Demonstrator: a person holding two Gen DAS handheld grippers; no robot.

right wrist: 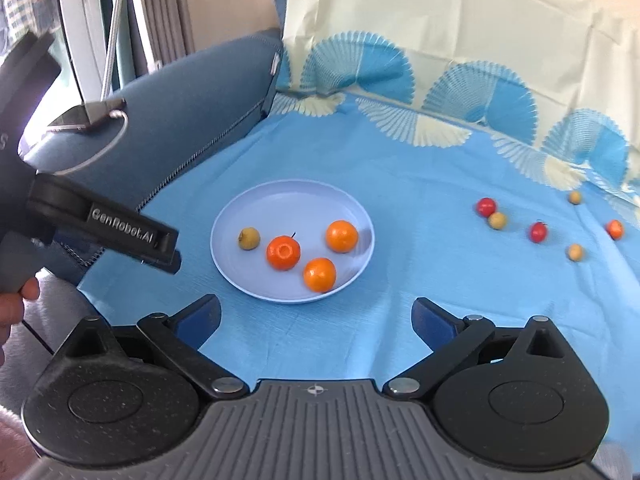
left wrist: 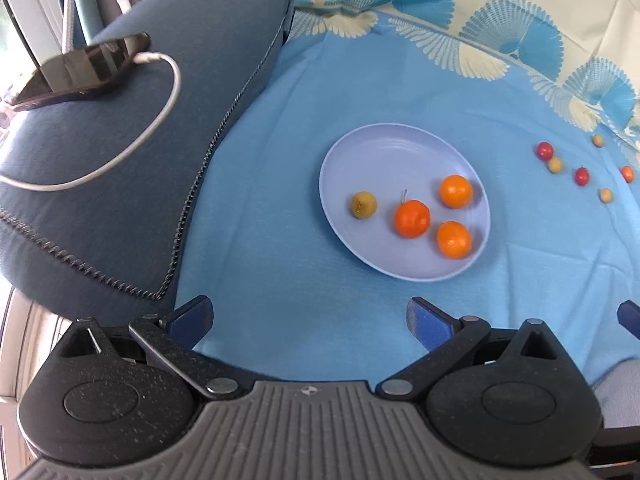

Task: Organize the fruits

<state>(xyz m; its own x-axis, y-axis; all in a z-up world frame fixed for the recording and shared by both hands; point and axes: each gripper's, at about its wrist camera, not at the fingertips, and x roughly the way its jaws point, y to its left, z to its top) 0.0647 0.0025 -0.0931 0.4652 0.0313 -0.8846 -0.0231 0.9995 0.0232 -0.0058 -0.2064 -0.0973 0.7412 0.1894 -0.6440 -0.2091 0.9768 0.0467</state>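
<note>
A pale blue plate (left wrist: 384, 148) (right wrist: 280, 200) lies on a blue cloth and holds three orange fruits (left wrist: 412, 218) (right wrist: 283, 253) and one small yellow-green fruit (left wrist: 363, 205) (right wrist: 249, 237). Several small red fruits (left wrist: 544, 150) (right wrist: 486, 206) and tan fruits (left wrist: 555, 165) (right wrist: 497, 220) lie loose on the cloth to the right of the plate. My left gripper (left wrist: 310, 316) is open and empty, short of the plate's near edge. My right gripper (right wrist: 318, 316) is open and empty, just in front of the plate. The left gripper also shows in the right wrist view (right wrist: 168, 252), left of the plate.
A dark blue cushion (left wrist: 132, 152) (right wrist: 180, 100) rises along the left edge of the cloth, with a phone (left wrist: 80, 68) (right wrist: 86, 118) and a white cable (left wrist: 160, 116) on it. A cream fan-patterned cloth (right wrist: 440, 20) stands behind.
</note>
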